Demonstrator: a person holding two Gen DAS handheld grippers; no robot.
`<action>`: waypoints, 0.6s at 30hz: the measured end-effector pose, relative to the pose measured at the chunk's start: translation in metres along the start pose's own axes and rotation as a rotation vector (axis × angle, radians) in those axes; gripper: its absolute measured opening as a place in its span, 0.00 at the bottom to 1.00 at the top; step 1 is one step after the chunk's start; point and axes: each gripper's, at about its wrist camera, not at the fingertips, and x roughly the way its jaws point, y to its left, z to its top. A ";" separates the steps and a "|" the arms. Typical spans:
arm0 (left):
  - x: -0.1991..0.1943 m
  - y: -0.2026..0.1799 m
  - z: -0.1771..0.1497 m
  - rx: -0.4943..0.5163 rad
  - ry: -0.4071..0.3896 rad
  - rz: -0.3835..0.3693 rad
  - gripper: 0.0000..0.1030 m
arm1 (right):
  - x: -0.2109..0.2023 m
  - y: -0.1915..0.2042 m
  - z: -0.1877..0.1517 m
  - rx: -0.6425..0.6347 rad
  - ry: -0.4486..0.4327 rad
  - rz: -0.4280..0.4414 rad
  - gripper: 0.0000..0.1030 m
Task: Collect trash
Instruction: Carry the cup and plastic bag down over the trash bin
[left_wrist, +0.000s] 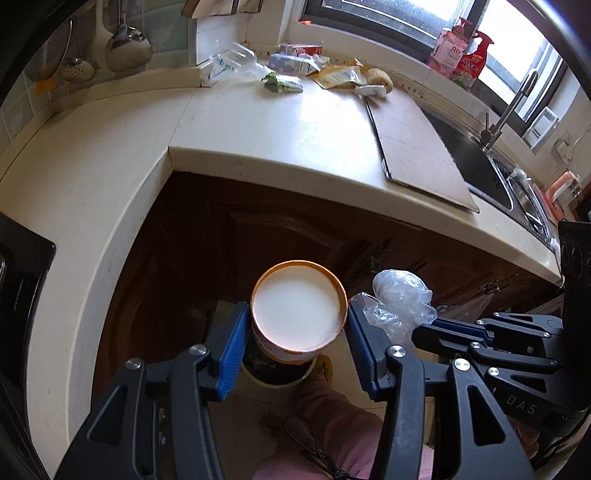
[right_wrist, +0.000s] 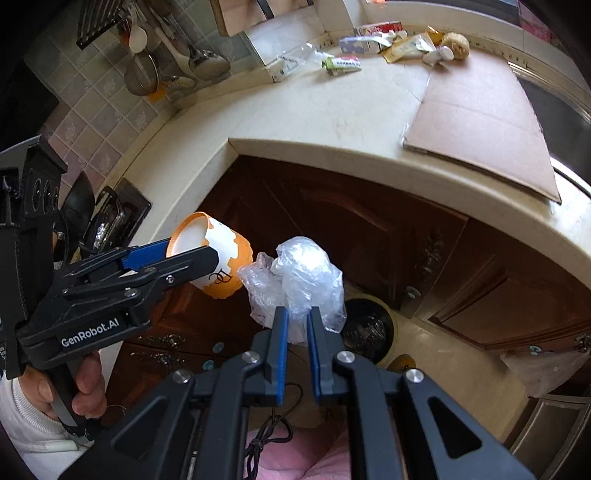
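My left gripper (left_wrist: 297, 325) is shut on an orange and white paper cup (left_wrist: 299, 306), its blue pads pressing the cup's sides; the cup's white bottom faces the camera. In the right wrist view the same cup (right_wrist: 221, 254) hangs tilted in that gripper (right_wrist: 192, 254). My right gripper (right_wrist: 297, 314) is shut on a crumpled clear plastic bag (right_wrist: 299, 277), also seen beside the cup as the bag (left_wrist: 399, 295) in the left wrist view. Both hang in front of the dark cabinet, above a round bin (right_wrist: 369, 328) with a dark liner on the floor. The bin (left_wrist: 280, 369) sits partly hidden under the cup.
More litter lies at the counter's (left_wrist: 277, 122) back: a clear bottle (left_wrist: 236, 59), cartons (left_wrist: 295, 64), a green wrapper (left_wrist: 282, 83), a yellow packet (left_wrist: 340, 77). A cardboard sheet (left_wrist: 413, 147) lies beside the sink (left_wrist: 517, 184). A hob (left_wrist: 18, 291) is at left. A pink-clad leg (left_wrist: 332, 424) is below.
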 end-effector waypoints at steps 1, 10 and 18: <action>0.005 0.000 -0.003 0.002 0.013 0.002 0.49 | 0.006 -0.004 -0.003 0.002 0.016 -0.004 0.10; 0.082 0.011 -0.034 -0.042 0.162 0.019 0.49 | 0.065 -0.039 -0.024 0.028 0.148 -0.014 0.10; 0.172 0.028 -0.064 -0.076 0.323 0.024 0.49 | 0.132 -0.073 -0.051 0.092 0.284 -0.017 0.10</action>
